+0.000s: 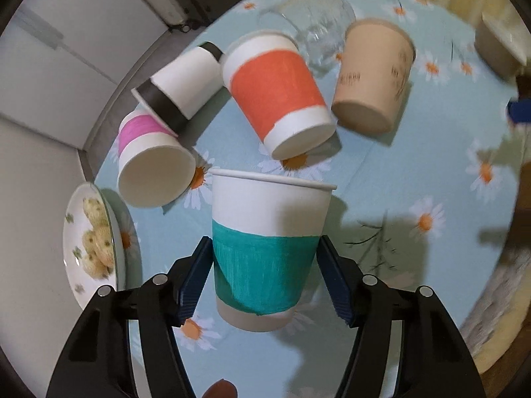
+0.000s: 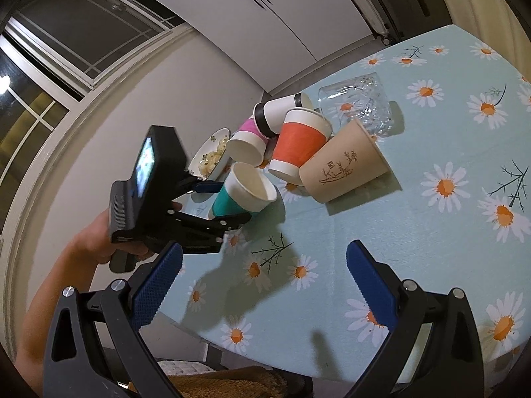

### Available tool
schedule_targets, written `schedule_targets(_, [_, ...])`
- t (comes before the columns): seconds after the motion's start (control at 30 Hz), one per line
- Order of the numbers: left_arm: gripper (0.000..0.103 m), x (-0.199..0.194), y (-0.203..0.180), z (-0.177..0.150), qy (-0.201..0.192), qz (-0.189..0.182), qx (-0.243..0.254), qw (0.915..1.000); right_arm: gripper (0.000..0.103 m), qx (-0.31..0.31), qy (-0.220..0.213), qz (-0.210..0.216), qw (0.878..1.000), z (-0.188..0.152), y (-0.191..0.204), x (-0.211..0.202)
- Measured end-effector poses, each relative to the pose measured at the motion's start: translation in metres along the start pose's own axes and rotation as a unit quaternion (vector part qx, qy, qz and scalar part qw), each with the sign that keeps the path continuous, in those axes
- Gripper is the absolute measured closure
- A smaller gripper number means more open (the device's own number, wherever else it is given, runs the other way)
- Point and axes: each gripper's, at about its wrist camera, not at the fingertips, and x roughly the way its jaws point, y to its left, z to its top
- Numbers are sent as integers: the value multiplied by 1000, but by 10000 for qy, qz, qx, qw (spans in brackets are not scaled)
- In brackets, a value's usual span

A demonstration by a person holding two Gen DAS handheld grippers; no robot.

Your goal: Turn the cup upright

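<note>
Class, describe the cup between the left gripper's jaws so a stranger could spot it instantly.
Start at the flowered tablecloth and find the cluster of paper cups near the plate of biscuits. The nearest cup stands between the jaws of the left gripper. It alone has a teal band and its mouth facing up; the others are tipped or upside down.

Bare tablecloth point(image 2: 415, 232) lies open rightward; tipped cups point(image 1: 278, 96) crowd behind (plate point(image 1: 76, 238) left).

A plate of biscuits point(image 1: 87, 232) sits at the edge of the daisy-print tablecloth point(image 2: 431, 232), near an overturned clear glass point(image 2: 356, 106).
</note>
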Motion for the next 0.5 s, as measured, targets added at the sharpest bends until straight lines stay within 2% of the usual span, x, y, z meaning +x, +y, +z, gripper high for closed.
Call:
schedule_targets(0.1, [41,-8,7,-7,-17,-214,-562,9982,5,17,30,103,9999,1,1,-2])
schedule_targets(0.23, [41,-20,11,-20,-129,-759,-1392,9873,5,-7,33,155,9999,3,2,-7])
schedule_targets(0.3, [41,-25,17,-28,-226,-1083,-2099,9714,5,46,67,201,9998,4,-1,-10])
schedule_targets(0.33, [41,-26,17,-34,-220,-1225,-2474,9609,5,63,68,214,9997,4,-1,-11])
schedule_targets(0.4, [41,-27,9,-40,-144,-1291,-2882,9487,5,109,82,238,9996,5,-4,-17])
schedule_targets(0.43, [41,-28,5,-44,-141,-1436,-3141,9384,5,159,70,219,9996,6,-7,-20])
schedule_targets(0.5, [41,-32,-2,-55,-319,-1838,-3699,9101,5,350,19,208,9992,9,-17,-26])
